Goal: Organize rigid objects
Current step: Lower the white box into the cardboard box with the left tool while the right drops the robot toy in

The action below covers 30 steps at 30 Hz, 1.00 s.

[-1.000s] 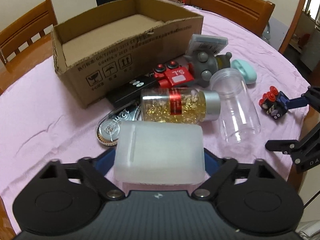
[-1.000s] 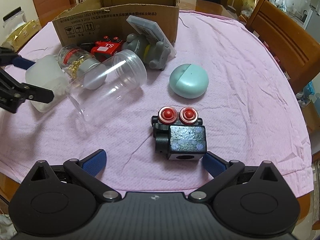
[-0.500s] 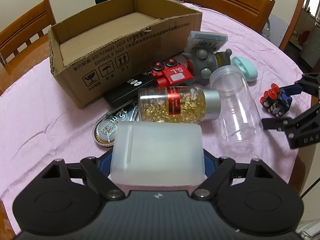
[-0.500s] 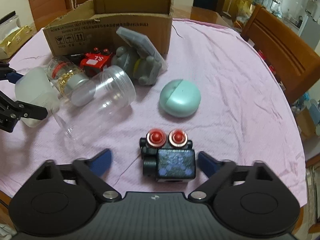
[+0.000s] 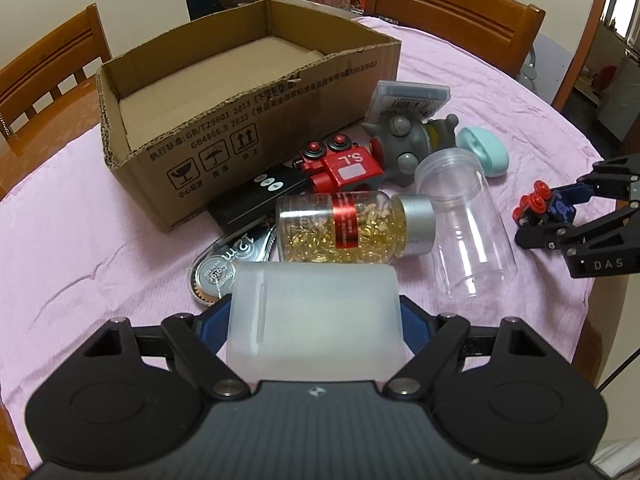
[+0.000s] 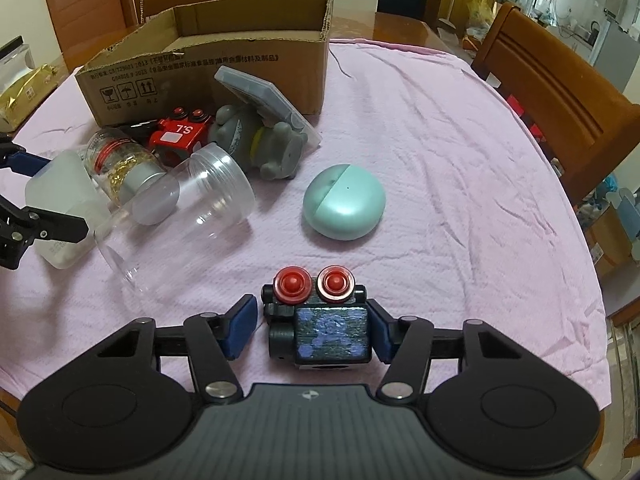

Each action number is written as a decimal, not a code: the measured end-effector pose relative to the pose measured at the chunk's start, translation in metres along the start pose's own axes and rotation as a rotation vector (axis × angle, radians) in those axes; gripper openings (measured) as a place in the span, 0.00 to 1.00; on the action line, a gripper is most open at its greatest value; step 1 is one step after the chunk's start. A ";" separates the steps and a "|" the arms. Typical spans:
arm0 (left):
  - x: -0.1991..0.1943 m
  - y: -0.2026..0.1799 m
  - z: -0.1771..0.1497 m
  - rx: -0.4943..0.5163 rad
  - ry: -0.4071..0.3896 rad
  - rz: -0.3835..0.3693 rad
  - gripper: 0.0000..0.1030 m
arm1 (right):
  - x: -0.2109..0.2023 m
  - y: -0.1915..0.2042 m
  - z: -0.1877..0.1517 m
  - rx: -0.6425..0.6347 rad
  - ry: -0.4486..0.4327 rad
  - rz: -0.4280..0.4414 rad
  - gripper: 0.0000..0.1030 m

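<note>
The right gripper [image 6: 311, 326] has just been closing, and the small dark toy robot with two red knobs [image 6: 320, 320] now sits between its blue pads; a second ago the pads stood wide at both sides of it. The right pad seems to touch the toy's side, while at the left a thin gap may remain, so I judge the grip as just made, not yet tested by lifting. The toy rests on the pink tablecloth [image 6: 460, 184], near the table's near edge and well apart from the cardboard box [image 6: 208, 46] at the far left. The left gripper [image 5: 314, 322] has not changed: it holds a frosted white plastic container [image 5: 312, 320] between its pads, just in front of the pill bottle with golden capsules [image 5: 352, 228] and the clear empty jar [image 5: 468, 220]. The box looks empty inside. This means, in my judgement, that both hands are now loaded, and the next step is to carry the two things to the box.
</note>
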<state>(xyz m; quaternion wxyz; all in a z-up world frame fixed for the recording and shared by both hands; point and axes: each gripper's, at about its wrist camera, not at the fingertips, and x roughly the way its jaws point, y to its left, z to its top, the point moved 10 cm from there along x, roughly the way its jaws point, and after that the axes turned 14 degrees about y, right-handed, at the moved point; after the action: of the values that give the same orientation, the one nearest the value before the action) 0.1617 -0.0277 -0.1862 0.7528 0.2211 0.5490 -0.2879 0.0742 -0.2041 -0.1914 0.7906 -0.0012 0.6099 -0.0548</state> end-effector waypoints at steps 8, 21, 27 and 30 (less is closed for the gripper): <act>-0.005 0.003 -0.001 -0.010 -0.003 -0.018 0.80 | -0.002 0.000 0.000 0.012 0.021 -0.026 0.57; -0.058 0.017 0.009 -0.052 0.010 -0.006 0.80 | -0.045 -0.002 0.028 -0.139 0.019 0.033 0.57; -0.093 0.026 0.035 -0.045 -0.030 0.034 0.80 | -0.074 0.007 0.062 -0.249 -0.031 0.088 0.57; -0.102 0.033 0.054 -0.061 -0.053 0.039 0.80 | -0.086 0.013 0.084 -0.278 -0.057 0.125 0.57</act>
<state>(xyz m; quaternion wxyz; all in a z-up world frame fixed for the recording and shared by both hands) 0.1983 -0.0190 -0.0716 0.7789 0.2012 0.5331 -0.2619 0.1345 -0.1888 -0.0877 0.8017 -0.0742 0.5877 0.0795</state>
